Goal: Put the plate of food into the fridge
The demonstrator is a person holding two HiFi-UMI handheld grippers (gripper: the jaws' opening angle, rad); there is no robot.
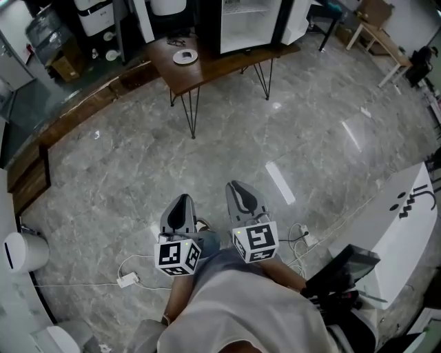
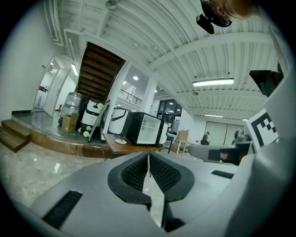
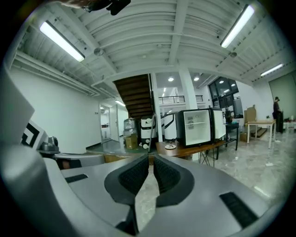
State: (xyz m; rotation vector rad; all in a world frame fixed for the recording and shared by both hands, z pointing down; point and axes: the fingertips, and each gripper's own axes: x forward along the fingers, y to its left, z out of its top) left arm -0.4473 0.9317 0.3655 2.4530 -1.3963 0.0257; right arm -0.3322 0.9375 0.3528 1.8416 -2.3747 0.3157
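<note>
A small white plate of food (image 1: 185,56) lies on a wooden table with hairpin legs (image 1: 207,69) at the far side of the room. Behind it a black mini fridge (image 1: 248,24) stands with its door open and its white inside showing. Both grippers are held side by side close to my body, far from the table and pointing toward it. My left gripper (image 1: 182,200) is shut with nothing in it, and so is my right gripper (image 1: 238,186). The left gripper view shows the plate (image 2: 120,141) and the fridge (image 2: 145,129) beyond the closed tips (image 2: 148,156). The right gripper view shows the plate (image 3: 170,146) and the fridge (image 3: 199,126) past its tips (image 3: 150,158).
Grey marble floor lies between me and the table. White cables and a power adapter (image 1: 127,279) trail on the floor by my feet. A white desk (image 1: 396,227) stands at the right and a raised wooden step (image 1: 83,103) runs along the left. White appliances (image 1: 96,17) stand at the back left.
</note>
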